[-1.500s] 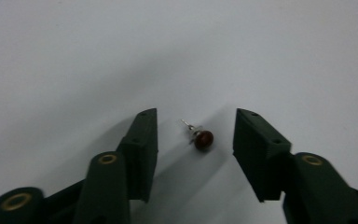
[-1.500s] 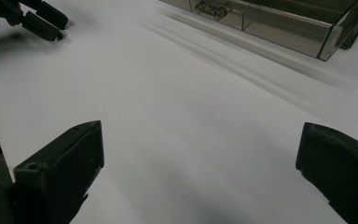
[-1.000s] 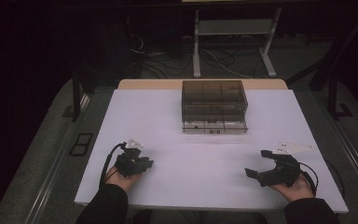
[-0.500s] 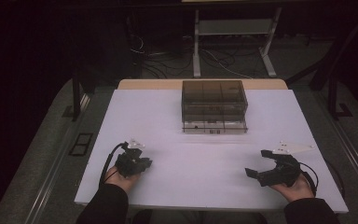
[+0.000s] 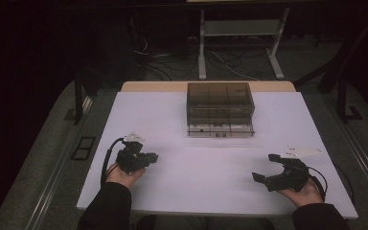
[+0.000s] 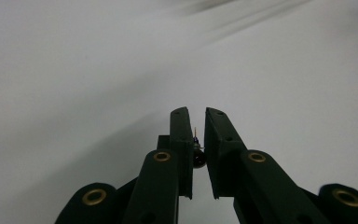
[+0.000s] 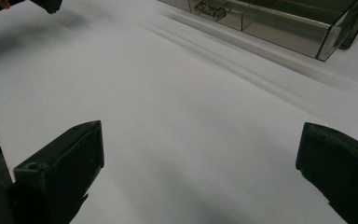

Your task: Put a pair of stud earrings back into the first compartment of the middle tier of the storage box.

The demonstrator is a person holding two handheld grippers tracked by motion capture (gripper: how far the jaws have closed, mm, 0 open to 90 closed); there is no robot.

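Note:
A smoky clear plastic box (image 5: pixel 220 108) with several compartments stands at the table's far middle; its front edge and latch appear in the right gripper view (image 7: pixel 270 18). My left gripper (image 5: pixel 152 156) rests low at the front left. In the left gripper view its jaws (image 6: pixel 196 114) are nearly together, pinching a tiny dark part with a thin gold pin (image 6: pixel 197 151). My right gripper (image 5: pixel 262 166) sits at the front right, open wide, with bare table between its jaws (image 7: pixel 200 140).
The white table top (image 5: pixel 196 177) spreads between both hands and the box. A metal stand (image 5: pixel 239 28) and loose cables lie on the dark floor beyond the far edge. Black frame posts stand off both sides of the table.

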